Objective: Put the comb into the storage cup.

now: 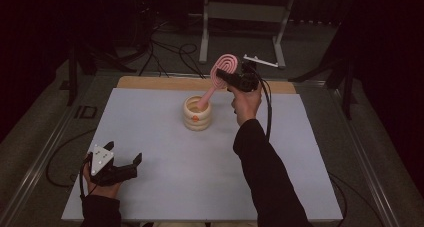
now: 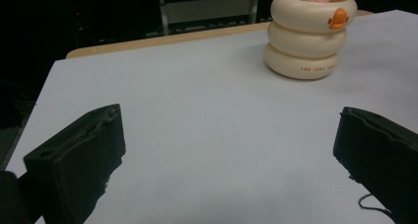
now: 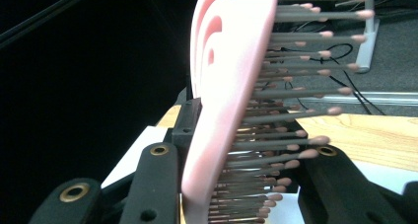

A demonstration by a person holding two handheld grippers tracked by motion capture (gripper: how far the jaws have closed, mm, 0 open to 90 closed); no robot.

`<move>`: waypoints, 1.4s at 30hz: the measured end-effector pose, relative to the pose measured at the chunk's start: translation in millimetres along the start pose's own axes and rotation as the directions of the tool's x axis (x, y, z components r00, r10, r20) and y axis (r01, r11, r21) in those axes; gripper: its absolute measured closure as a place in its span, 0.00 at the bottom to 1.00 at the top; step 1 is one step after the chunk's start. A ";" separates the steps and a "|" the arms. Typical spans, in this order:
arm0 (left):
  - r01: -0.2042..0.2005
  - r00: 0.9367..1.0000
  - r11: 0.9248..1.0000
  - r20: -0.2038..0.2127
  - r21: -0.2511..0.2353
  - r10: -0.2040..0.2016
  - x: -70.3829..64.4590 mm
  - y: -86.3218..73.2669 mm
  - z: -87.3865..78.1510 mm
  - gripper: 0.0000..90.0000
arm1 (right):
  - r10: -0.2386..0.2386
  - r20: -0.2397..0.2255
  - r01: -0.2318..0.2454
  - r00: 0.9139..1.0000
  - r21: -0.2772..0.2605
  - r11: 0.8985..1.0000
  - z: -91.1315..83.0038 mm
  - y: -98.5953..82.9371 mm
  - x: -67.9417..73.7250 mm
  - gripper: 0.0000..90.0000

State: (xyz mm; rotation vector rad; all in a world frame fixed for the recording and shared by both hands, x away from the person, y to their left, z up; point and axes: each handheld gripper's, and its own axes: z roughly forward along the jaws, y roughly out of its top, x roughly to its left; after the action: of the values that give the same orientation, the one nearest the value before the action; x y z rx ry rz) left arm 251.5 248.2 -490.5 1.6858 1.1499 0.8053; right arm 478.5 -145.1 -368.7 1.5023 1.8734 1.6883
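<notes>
- My right gripper (image 1: pixel 231 77), upper centre, is clamped on the pink hairbrush (image 1: pixel 221 69); its handle sits inside the cream ringed holder (image 1: pixel 197 114).
- My left gripper (image 1: pixel 121 168), lower left, gapes wide, holding nothing.
- I fear lifting aslant tips the holder.

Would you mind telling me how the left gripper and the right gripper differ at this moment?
The left gripper sits low near the table's front edge; the right gripper is raised above the far side. The left gripper's jaws stand wide apart around nothing; the right gripper's jaws clamp a pink hairbrush whose handle dips into a cream ringed holder. Both are black and hand-held.
</notes>
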 end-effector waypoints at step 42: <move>0.000 1.000 1.000 -0.001 -0.002 0.000 -0.7 -0.3 0.1 0.00 | 0.013 0.010 -0.013 1.000 0.017 1.000 13.8 -16.7 -1.1 0.71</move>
State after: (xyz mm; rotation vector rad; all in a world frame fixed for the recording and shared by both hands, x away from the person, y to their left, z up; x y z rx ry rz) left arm 251.3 247.6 -490.9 1.6837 1.1497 0.8066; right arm 480.0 -134.5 -387.4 1.5294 1.8817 1.6713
